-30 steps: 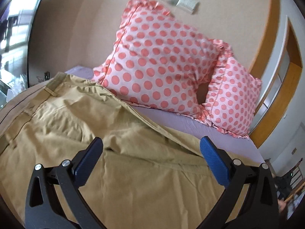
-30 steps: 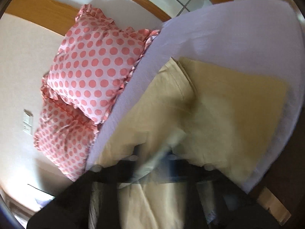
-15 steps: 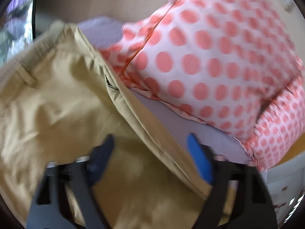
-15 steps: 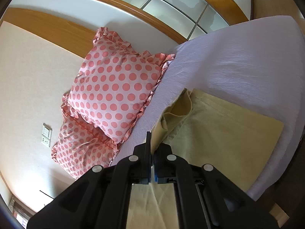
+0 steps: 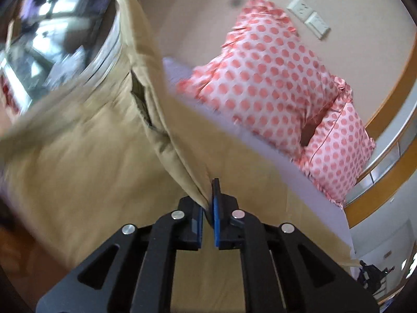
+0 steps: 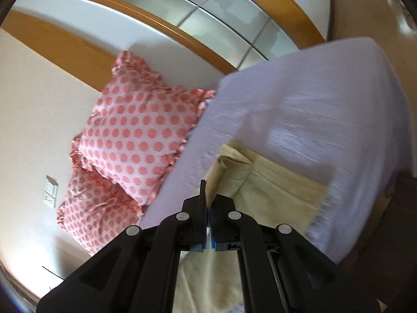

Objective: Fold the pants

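Tan pants point(image 5: 86, 161) lie on a bed with a lavender sheet point(image 6: 312, 109). My left gripper point(image 5: 209, 203) is shut on the far edge of the pants near the waist and holds that edge lifted, so the cloth hangs in a fold from the pads toward the upper left. My right gripper point(image 6: 208, 203) is shut on the edge of the pants' leg point(image 6: 276, 193) near its hem, and the cloth there is bunched and raised off the sheet.
Two pink polka-dot pillows point(image 5: 263, 78) lean on the beige wall at the head of the bed; they also show in the right wrist view point(image 6: 140, 135). Wall sockets point(image 5: 307, 15) sit above them. A wood-framed sliding door point(image 6: 198, 15) stands beyond the bed. The sheet's edge drops to the floor at right.
My left gripper went from wide open over the flat pants to shut on their edge and has lifted it. My right gripper stays shut on the leg and has pulled it up.
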A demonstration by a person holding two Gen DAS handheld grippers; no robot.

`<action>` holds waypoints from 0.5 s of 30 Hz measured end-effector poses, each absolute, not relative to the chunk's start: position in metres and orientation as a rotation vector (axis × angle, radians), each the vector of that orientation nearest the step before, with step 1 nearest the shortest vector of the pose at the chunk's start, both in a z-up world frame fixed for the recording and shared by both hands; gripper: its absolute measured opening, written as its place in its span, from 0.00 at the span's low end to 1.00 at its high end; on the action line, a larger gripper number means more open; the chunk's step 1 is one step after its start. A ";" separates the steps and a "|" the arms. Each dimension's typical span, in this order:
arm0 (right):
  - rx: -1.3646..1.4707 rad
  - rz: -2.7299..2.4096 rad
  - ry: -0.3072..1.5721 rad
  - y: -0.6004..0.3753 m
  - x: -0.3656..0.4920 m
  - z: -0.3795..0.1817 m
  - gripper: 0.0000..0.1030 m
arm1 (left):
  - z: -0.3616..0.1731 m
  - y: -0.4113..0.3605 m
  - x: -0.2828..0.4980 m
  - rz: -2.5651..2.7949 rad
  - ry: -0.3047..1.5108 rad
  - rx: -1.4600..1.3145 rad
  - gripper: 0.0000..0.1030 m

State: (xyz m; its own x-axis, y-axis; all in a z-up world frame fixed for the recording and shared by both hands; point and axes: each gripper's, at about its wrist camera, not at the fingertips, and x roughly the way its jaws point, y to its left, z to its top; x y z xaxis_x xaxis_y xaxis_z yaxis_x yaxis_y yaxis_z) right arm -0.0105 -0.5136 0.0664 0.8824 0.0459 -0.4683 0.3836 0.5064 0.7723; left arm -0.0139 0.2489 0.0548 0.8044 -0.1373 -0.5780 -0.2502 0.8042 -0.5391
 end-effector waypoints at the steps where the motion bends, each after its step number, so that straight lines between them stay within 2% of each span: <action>1: 1.030 -0.218 0.476 -0.513 -0.012 0.063 0.02 | 0.043 0.249 -0.026 0.073 0.656 -0.669 0.06; 7: 0.982 -0.261 0.524 -0.510 -0.015 0.057 0.02 | 0.010 0.252 -0.050 0.099 0.677 -0.718 0.07; 8: 0.963 -0.278 0.538 -0.509 -0.016 0.059 0.07 | 0.008 0.251 -0.053 0.098 0.671 -0.719 0.09; 10: 0.931 -0.324 0.558 -0.510 -0.021 0.063 0.45 | 0.008 0.247 -0.059 0.101 0.650 -0.701 0.14; 11: 0.911 -0.374 0.546 -0.511 -0.028 0.067 0.80 | 0.009 0.245 -0.062 0.099 0.640 -0.692 0.19; 12: 0.902 -0.394 0.523 -0.512 -0.033 0.068 0.83 | 0.010 0.244 -0.067 0.100 0.623 -0.682 0.22; 14: 0.868 -0.440 0.490 -0.514 -0.042 0.071 0.83 | 0.013 0.243 -0.073 0.102 0.600 -0.670 0.33; 15: 0.855 -0.445 0.491 -0.516 -0.042 0.069 0.79 | 0.015 0.243 -0.079 0.095 0.584 -0.670 0.35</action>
State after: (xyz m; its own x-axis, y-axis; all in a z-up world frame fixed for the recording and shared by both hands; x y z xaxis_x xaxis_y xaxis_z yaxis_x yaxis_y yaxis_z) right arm -0.0425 -0.5159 0.0692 0.8011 -0.1728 -0.5730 0.5533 0.5787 0.5991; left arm -0.0788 0.2431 0.0150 0.8360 -0.1001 -0.5395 -0.2660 0.7861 -0.5580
